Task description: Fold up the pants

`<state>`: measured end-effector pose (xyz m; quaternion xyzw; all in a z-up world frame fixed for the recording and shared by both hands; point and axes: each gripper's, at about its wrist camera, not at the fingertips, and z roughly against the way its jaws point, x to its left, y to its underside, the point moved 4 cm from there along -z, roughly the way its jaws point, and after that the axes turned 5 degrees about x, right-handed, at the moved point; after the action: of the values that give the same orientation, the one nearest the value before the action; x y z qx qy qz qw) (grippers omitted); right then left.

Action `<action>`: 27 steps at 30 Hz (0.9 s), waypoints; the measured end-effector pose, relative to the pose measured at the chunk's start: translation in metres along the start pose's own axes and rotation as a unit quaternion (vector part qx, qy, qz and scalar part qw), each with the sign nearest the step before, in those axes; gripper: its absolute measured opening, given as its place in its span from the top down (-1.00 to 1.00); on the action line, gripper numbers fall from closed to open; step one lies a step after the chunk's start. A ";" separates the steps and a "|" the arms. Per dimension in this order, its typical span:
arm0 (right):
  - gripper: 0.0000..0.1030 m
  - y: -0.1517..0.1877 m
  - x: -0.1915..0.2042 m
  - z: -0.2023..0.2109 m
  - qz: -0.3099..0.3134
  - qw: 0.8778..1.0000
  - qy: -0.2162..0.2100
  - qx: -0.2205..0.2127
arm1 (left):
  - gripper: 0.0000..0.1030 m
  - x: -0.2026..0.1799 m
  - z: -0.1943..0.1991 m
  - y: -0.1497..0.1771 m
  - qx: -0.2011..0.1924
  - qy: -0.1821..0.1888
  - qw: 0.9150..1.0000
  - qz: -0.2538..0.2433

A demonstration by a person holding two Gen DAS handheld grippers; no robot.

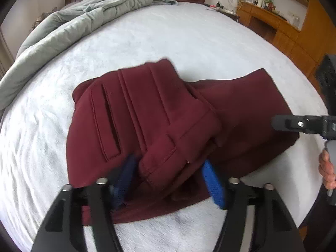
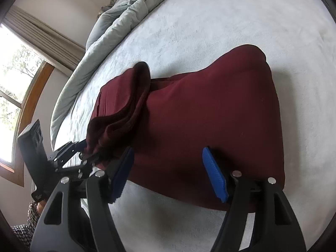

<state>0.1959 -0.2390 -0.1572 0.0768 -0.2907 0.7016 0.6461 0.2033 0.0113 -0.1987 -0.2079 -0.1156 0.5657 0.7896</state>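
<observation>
While both ribbed-blue-padded grippers gape empty, thick maroon pants lie folded on fleecy bedding.

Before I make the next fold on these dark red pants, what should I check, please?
1. The left hand-held gripper has let go: ok, pads apart, pants between them, not pinched.
2. The right hand-held gripper is free: ok, jaws open, nothing pinched.
3. Top layer lies flat: not ok, it is bunched and raised near the left hand-held gripper.
4. Edges aligned: not ok, the top layer sits crooked over the lower one.
5. Room on the bed: ok, the quilt lies apart.
6. Lower layers smooth: cannot tell, hidden.
</observation>
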 end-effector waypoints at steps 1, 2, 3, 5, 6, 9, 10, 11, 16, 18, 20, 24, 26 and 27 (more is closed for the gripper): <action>-0.36 -0.001 0.001 -0.001 0.000 1.000 -0.001 0.001 | -0.55 0.000 0.006 0.002 -0.010 0.004 1.000 0.002; -0.37 -0.001 0.002 0.000 -0.001 1.000 -0.002 0.002 | -0.69 0.003 0.015 0.004 -0.018 0.015 1.000 0.012; -0.42 -0.003 0.003 0.000 -0.005 1.000 -0.004 0.003 | -0.78 0.009 0.021 0.008 -0.021 0.023 0.999 0.027; -0.50 -0.006 0.007 0.003 -0.013 1.000 -0.017 0.004 | -0.82 0.030 0.033 0.011 -0.028 0.030 0.996 0.085; -0.58 -0.010 0.012 0.004 -0.014 0.999 -0.030 0.003 | -0.84 0.041 0.034 0.012 -0.026 0.030 0.993 0.109; -0.73 -0.019 0.030 0.002 -0.010 0.998 -0.054 0.012 | -0.85 0.078 0.030 0.021 0.004 0.009 0.979 0.204; -0.73 -0.022 0.035 0.000 -0.009 0.998 -0.056 0.019 | -0.85 0.088 0.026 0.023 0.010 0.007 0.974 0.224; -0.74 -0.028 0.042 -0.008 -0.011 0.998 -0.059 0.031 | -0.85 0.094 0.023 0.026 0.013 0.004 0.972 0.235; -0.74 -0.043 0.059 -0.035 -0.019 0.996 -0.045 0.069 | -0.85 0.110 0.024 0.028 0.012 -0.017 0.970 0.244; -0.74 -0.047 0.066 -0.047 -0.017 0.996 -0.032 0.083 | -0.85 0.108 0.026 0.027 0.008 -0.024 0.973 0.228; -0.74 -0.049 0.069 -0.060 -0.021 0.995 -0.028 0.097 | -0.85 0.108 0.027 0.026 0.008 -0.026 0.975 0.221; -0.75 -0.044 0.077 -0.085 -0.013 0.991 -0.032 0.127 | -0.85 0.108 0.023 0.022 0.007 -0.028 0.976 0.214; -0.55 -0.042 0.083 -0.093 -0.005 0.991 -0.038 0.130 | -0.85 0.108 0.021 0.020 0.008 -0.030 0.977 0.212; -0.39 -0.041 0.085 -0.095 -0.002 0.991 -0.037 0.129 | -0.85 0.109 0.022 0.020 0.006 -0.029 0.977 0.211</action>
<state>0.2471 -0.1176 -0.1810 0.1861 -0.2207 0.7285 0.6212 0.2129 0.1234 -0.1938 -0.2058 -0.0887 0.7263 0.6498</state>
